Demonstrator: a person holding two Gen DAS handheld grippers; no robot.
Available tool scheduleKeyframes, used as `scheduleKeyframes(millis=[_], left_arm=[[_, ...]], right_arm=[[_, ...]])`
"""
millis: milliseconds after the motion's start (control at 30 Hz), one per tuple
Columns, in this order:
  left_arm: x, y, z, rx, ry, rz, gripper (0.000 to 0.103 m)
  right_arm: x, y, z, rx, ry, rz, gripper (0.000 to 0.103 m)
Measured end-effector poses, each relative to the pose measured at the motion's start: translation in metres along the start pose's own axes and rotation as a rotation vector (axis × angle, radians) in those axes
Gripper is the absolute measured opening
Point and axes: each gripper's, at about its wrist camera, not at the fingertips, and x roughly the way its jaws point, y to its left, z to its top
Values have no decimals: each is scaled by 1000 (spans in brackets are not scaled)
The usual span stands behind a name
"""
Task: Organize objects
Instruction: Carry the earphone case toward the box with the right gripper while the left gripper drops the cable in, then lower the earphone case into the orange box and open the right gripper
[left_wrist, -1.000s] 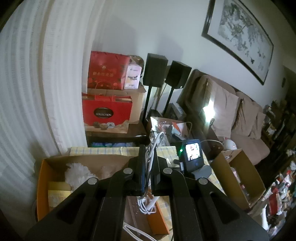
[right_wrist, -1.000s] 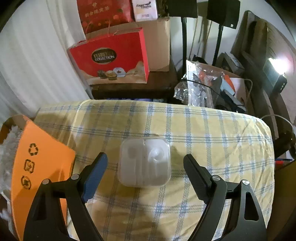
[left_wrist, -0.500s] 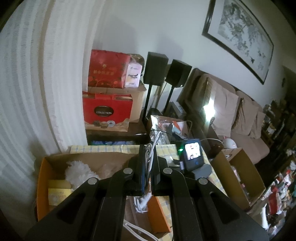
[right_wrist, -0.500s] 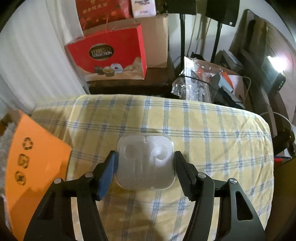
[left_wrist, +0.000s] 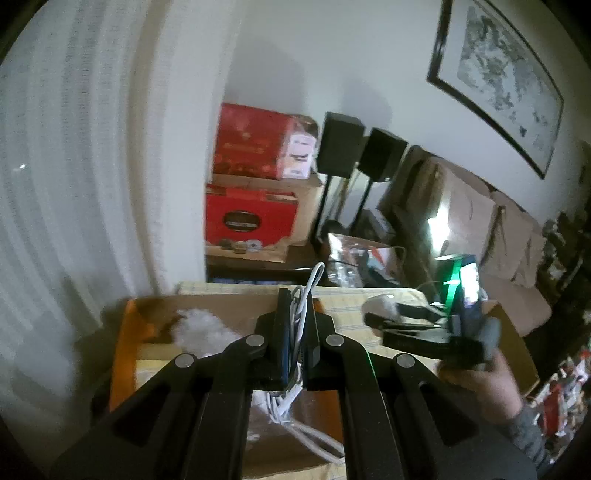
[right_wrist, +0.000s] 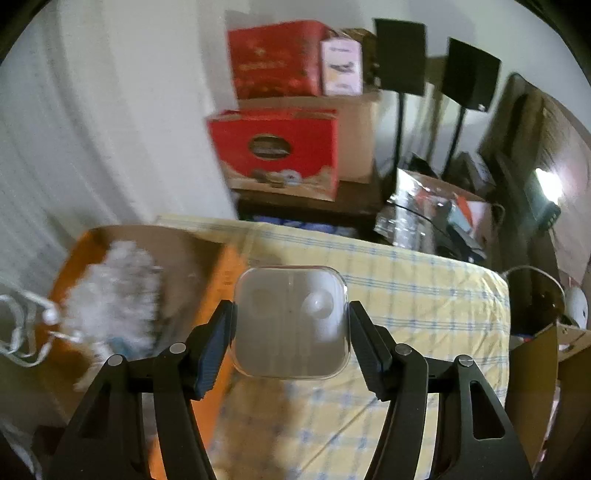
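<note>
**Both tools loaded, box half filled**

The right tool (right_wrist: 290, 325) is closed on a clear plastic case (right_wrist: 291, 321), its two fingers pressed against the case's sides. The case is held above a worktop covered by a yellow checked cloth (right_wrist: 417, 295), near the edge of an orange cardboard box (right_wrist: 221, 273). The left tool (left_wrist: 295, 332) is nearly closed, pinching a white cable (left_wrist: 301, 314) whose loops hang down over the same box.

A fluffy white item (right_wrist: 122, 288) already lies in the box. Judging by this, the sorting is partly done: the case and the cable have yet to go in.

Only the left view shows the person's hand (left_wrist: 480, 373) holding the right tool from the side. Only the right view shows the case clearly and the bare cloth under it. Both views are blurred.
</note>
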Motion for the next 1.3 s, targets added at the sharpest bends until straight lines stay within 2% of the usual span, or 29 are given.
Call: scheduleKeyframes(millis=[267,567,800,1000,1067,1133,1233,1300], left_arm=[[-8,40,-16,-41,25,83,4],[8,90,-45,-92,91,189,4],[36,116,-76,-99,209,229,4],[54,131,-106,-128,291,221,5],[54,138,-110,-156,301,218,17],[51,145,-112,-194,295,196,44],[40,153,-113,-240,264,178,60],[34,158,-111,-268,241,171,67]], right_arm=[[-24,61,-2,-83,-4,122,64],[-20,120,-17,-175,22,182,64],[-10,153,-19,-214,42,216,64],[-1,178,-17,-245,53,232,64],[2,187,-17,-254,57,236,64],[6,195,-15,-260,60,240,64],[13,207,-10,-264,64,254,64],[18,216,-8,-267,68,260,64]])
